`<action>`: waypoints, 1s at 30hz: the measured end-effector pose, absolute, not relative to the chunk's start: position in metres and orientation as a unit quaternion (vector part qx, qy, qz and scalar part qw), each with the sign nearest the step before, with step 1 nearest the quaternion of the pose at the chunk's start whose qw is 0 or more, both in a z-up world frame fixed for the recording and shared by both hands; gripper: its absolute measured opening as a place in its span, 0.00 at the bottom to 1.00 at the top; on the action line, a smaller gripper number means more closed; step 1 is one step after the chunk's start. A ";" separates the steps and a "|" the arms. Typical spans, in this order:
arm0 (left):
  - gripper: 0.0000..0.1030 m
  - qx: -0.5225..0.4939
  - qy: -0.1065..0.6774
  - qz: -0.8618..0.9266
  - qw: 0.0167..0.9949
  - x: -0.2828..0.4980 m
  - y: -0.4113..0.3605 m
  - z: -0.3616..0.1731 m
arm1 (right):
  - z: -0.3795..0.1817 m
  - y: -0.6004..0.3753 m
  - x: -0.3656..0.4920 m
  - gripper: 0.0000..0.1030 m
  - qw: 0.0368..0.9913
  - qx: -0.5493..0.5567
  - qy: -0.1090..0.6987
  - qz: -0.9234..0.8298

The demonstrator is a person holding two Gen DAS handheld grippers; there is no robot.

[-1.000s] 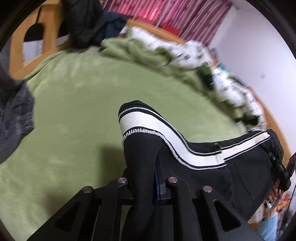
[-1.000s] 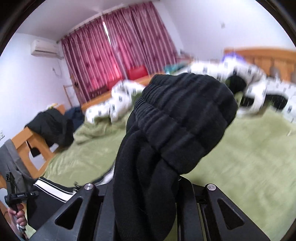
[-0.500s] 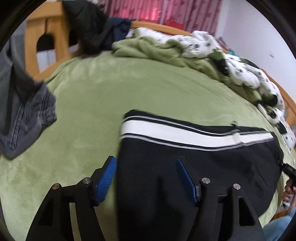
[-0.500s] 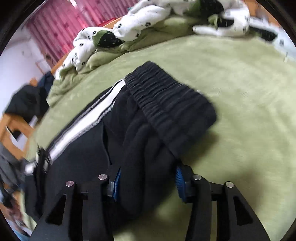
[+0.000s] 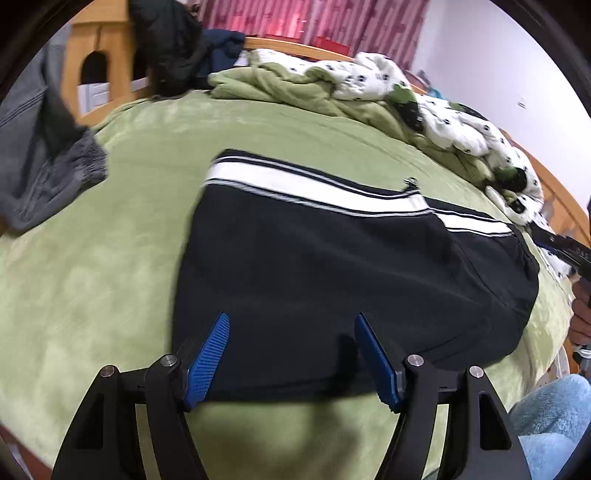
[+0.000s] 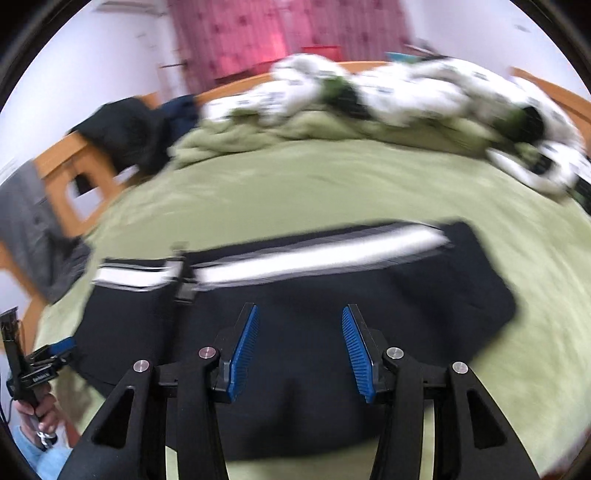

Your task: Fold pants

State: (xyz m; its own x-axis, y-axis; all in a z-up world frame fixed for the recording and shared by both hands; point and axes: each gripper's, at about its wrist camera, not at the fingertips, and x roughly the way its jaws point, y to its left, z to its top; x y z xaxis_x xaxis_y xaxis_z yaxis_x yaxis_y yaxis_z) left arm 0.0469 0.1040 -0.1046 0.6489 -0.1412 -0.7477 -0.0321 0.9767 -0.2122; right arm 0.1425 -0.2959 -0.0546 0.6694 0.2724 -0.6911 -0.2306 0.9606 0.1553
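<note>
On the green bed cover [image 5: 110, 258], seen from the left wrist view, the black pants [image 5: 332, 266] lie folded into a flat, roughly rectangular bundle, with a white side stripe [image 5: 303, 184] running along the far edge. The left tool [image 5: 291, 354] hangs just above the near edge of the bundle with its blue pads [image 5: 208, 358] spread wide and nothing between them. To the left a grey garment [image 5: 44, 173] hangs over the bed's wooden frame [image 5: 107, 48], its lower end resting on the cover. Along the far side lies a rumpled white spotted quilt [image 5: 443, 122] mixed with green bedding, and red curtains [image 5: 314, 18] hang behind it. At the right edge, part of the other handheld device shows beside a hand.

From the right wrist view, which is blurred, the same pants [image 6: 314, 295] lie flat across the middle of the green cover [image 6: 295, 184], the white stripe [image 6: 314, 258] again on the far side. The right tool [image 6: 299, 350] sits over the near part of the fabric, its blue pads [image 6: 242, 354] apart and gripping nothing. The left tool [image 6: 55, 350] shows at the lower left, near the left end of the pants, held by a hand [image 6: 37, 410]. The quilt [image 6: 406, 96] and curtains [image 6: 277, 33] fill the background.
</note>
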 end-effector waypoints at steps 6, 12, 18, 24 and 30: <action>0.66 -0.131 0.420 0.008 0.898 0.027 0.140 -0.118 | -0.076 -0.190 0.176 0.32 0.888 -0.031 0.408 0.208; 0.66 -0.158 0.410 0.007 0.898 0.011 0.167 -0.126 | -0.116 -0.143 0.198 0.13 0.864 -0.054 0.453 0.214; 0.66 -0.155 0.415 -0.035 0.896 0.003 0.171 -0.134 | -0.114 -0.172 0.194 0.06 0.872 0.017 0.444 0.203; 0.66 -0.264 0.397 -0.087 0.875 0.004 0.186 -0.142 | -0.137 -0.169 0.179 0.06 0.856 -0.045 0.479 0.189; 0.66 -0.349 0.392 -0.115 0.843 0.020 0.188 -0.164 | -0.091 -0.182 0.160 0.20 0.881 -0.036 0.446 0.156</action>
